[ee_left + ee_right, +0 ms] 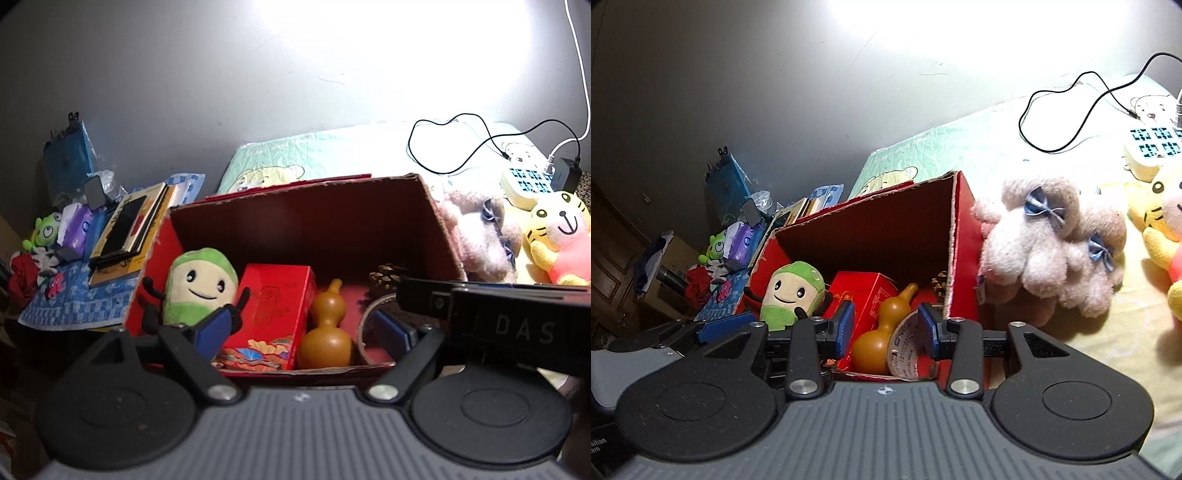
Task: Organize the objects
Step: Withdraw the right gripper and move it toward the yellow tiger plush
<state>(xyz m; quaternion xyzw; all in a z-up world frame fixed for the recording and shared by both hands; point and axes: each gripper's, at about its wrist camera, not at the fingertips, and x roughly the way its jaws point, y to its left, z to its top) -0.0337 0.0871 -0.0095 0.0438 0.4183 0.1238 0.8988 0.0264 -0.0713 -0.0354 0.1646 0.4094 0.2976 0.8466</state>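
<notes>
Right wrist view: the right gripper [886, 328], jaws apart and empty, hovered at centre frame over the red box [960, 236] holding a gourd [882, 325] and green plush [792, 291]. Left wrist view: the left gripper [306, 332] likewise stood apart, lower centre.

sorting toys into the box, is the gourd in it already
In. The gourd stands upright inside the red box, between the red packet and a roll of tape.

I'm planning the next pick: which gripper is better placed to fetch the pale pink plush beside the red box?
Right. The pink plush lies just right of the red box, on the right gripper's side; both grippers are open and empty.
</notes>
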